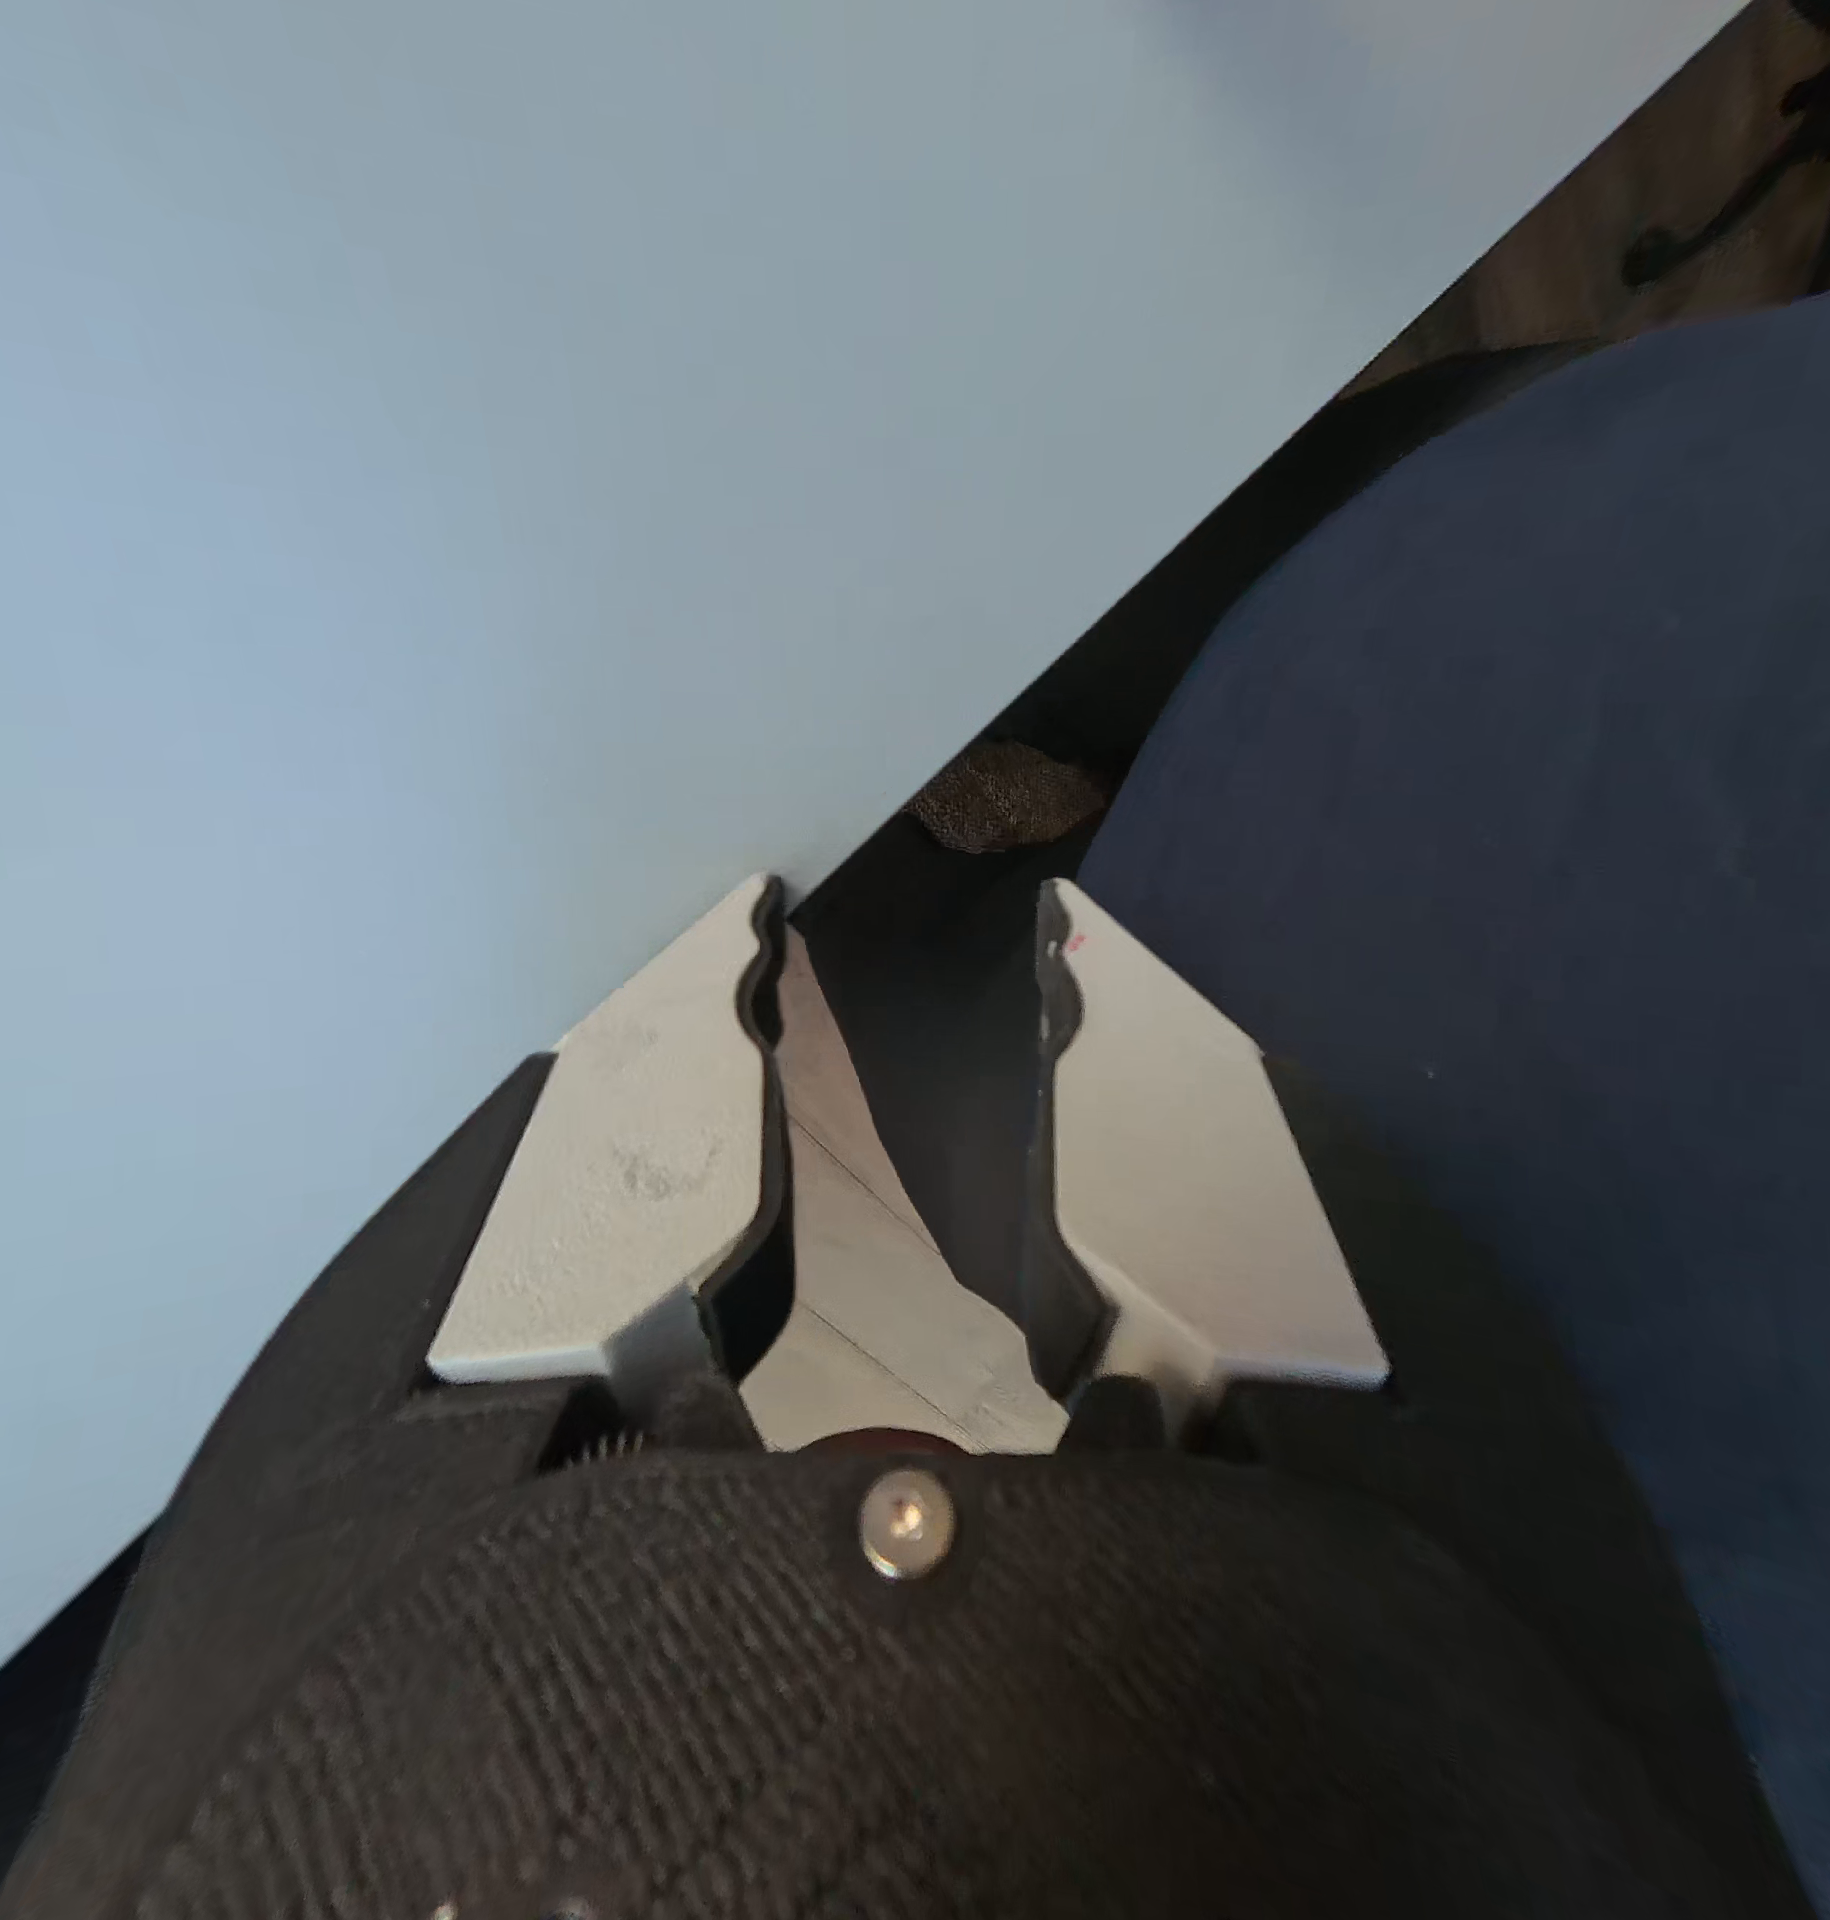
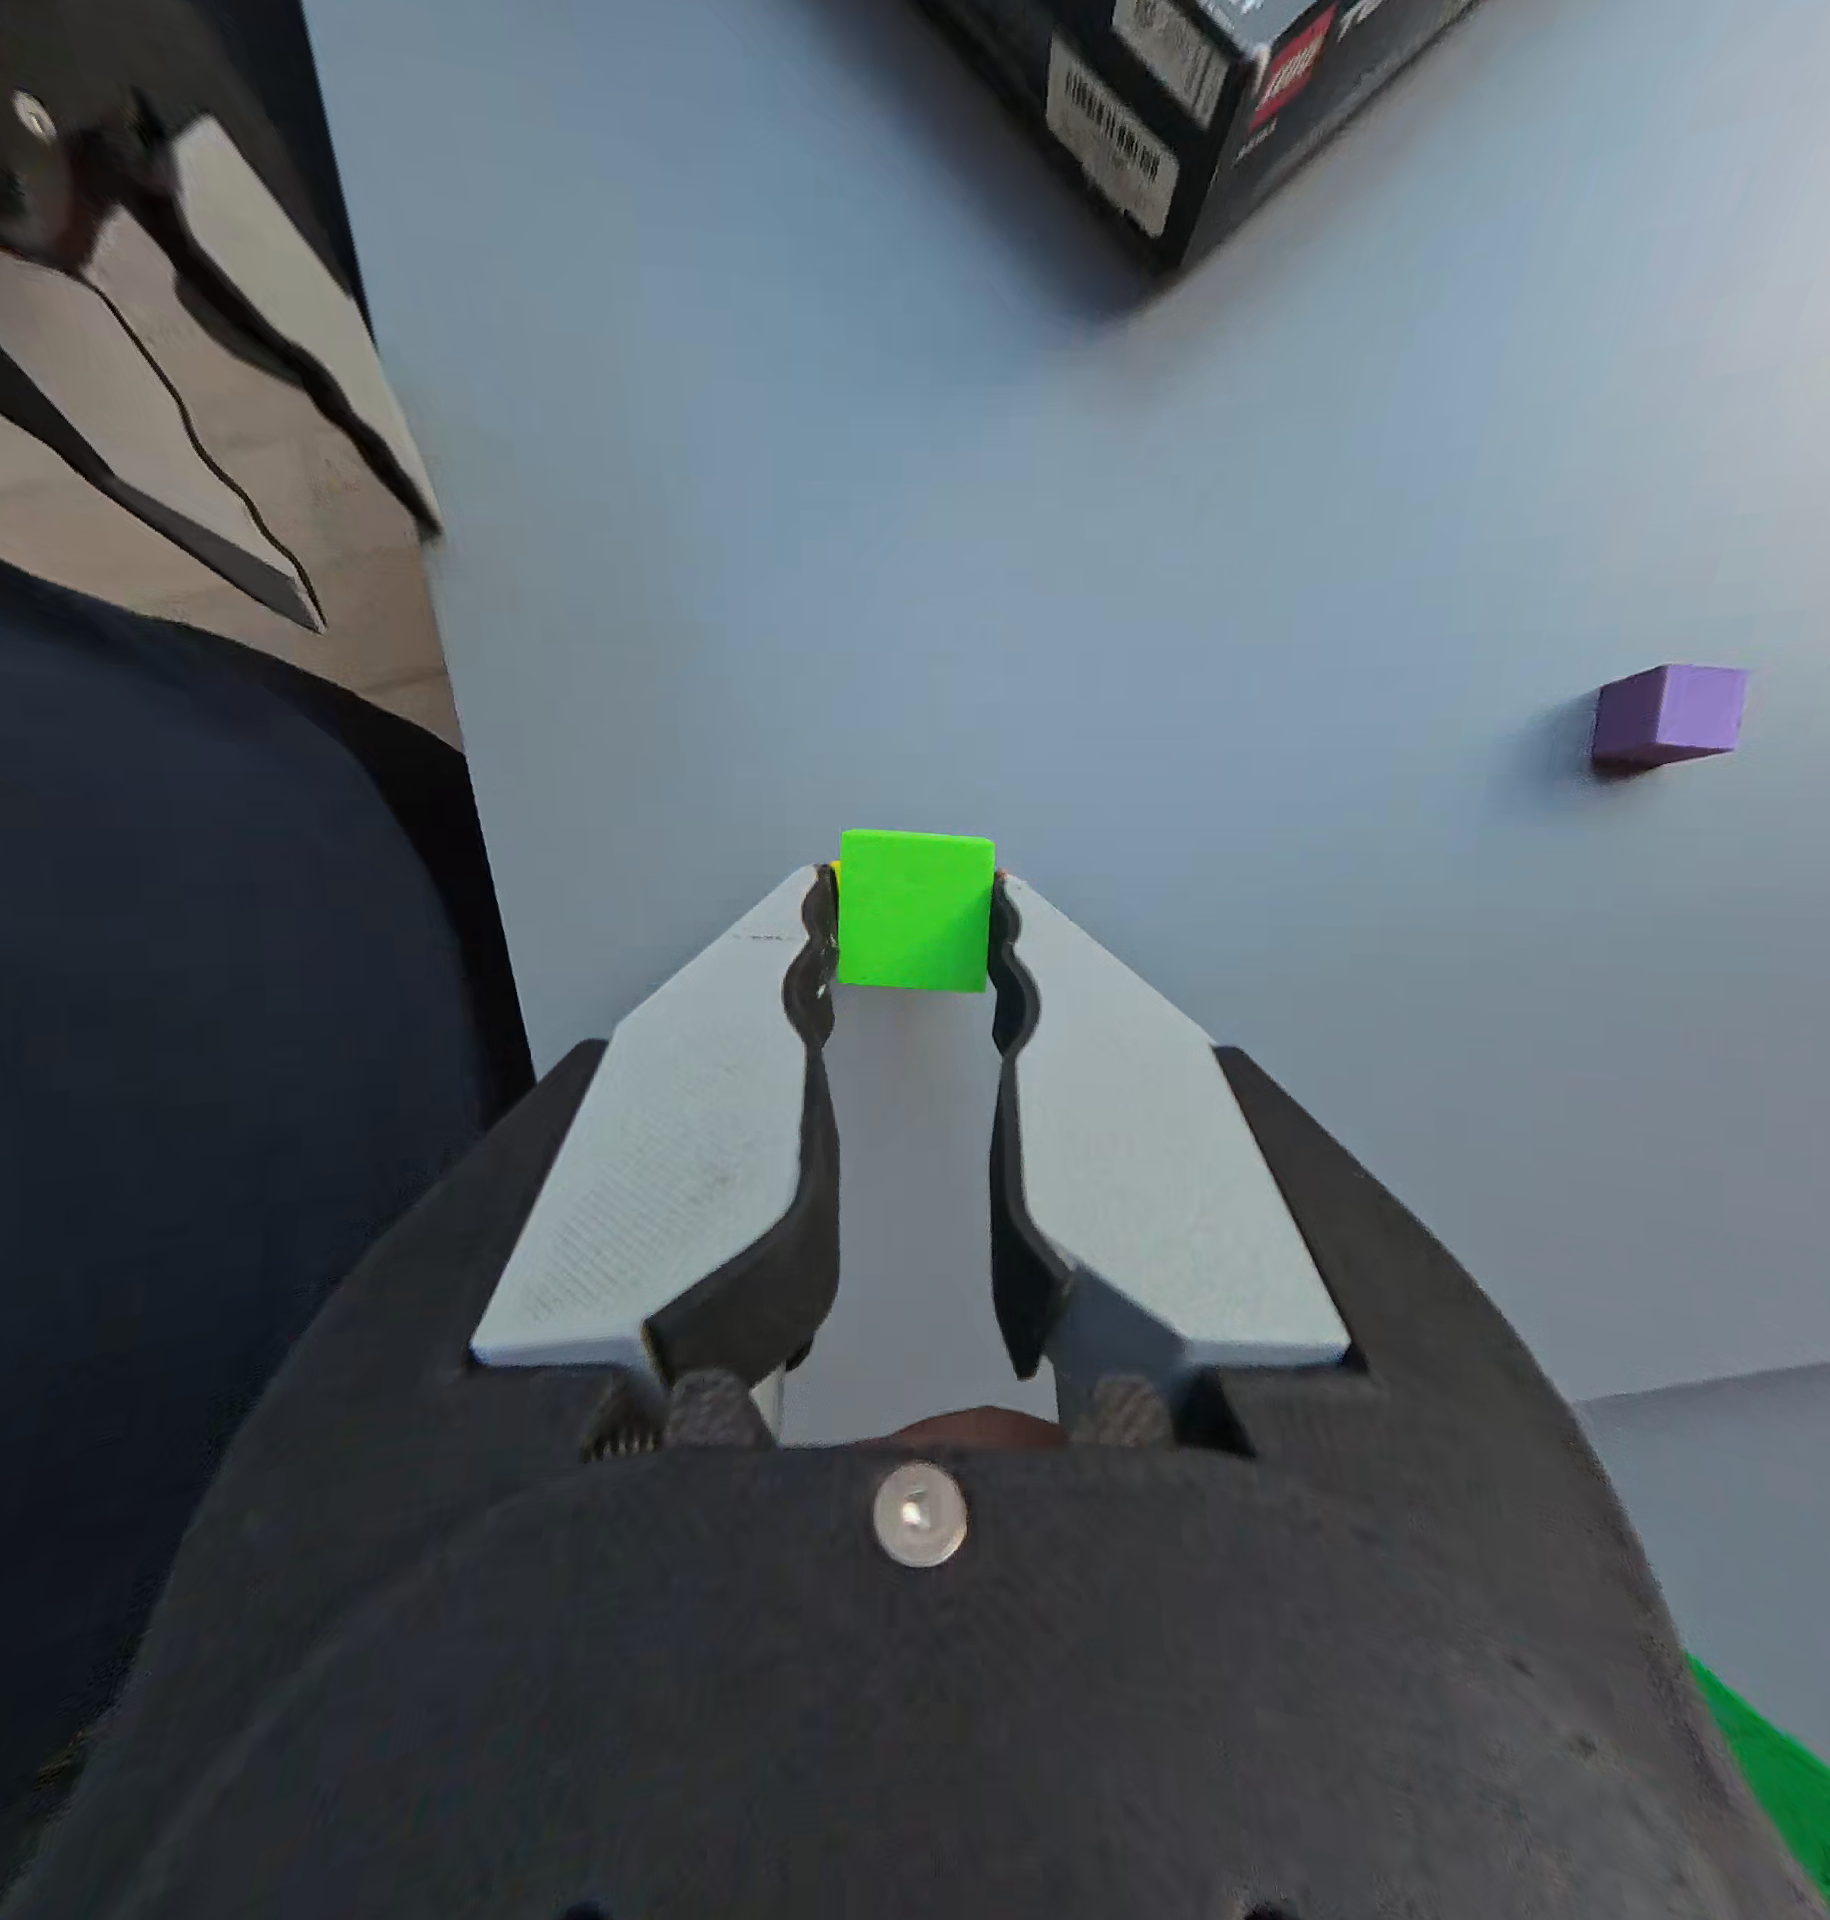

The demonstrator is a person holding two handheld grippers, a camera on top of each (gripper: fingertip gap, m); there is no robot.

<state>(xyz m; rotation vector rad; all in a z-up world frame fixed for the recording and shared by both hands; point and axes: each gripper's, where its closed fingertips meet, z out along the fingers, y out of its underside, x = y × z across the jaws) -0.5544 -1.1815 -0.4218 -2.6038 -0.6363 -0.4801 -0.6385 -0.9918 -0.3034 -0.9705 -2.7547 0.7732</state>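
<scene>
1. right claw [image 2: 913, 914] is closed down to a narrow gap on a bright green cube [image 2: 913, 909]; both black wavy pads [image 2: 1004, 935] press on its sides, at the tips.
2. green cube sits at the very front of the fingers, over the pale blue counter [image 2: 1098, 571]; can't tell if it's lifted or resting. a sliver of yellow shows at its left edge, too small to identify.
3. purple block [image 2: 1669, 717] lies on the counter well off to the right, apart from everything.
4. black box [image 2: 1181, 114] with labels sits at the far top of the counter, cut by the frame.
5. green object [image 2: 1784, 1808] at the bottom right corner, mostly hidden behind the claw body.
6. left claw [image 1: 911, 914] is wide open, nothing between its pads [image 1: 760, 966]; it hangs over the counter's edge [image 1: 682, 623], tips near the rim.
7. dark blue rounded surface [image 1: 1513, 935] just to the right of the left claw, looks like fabric. floor beyond is dark and blurred.
</scene>
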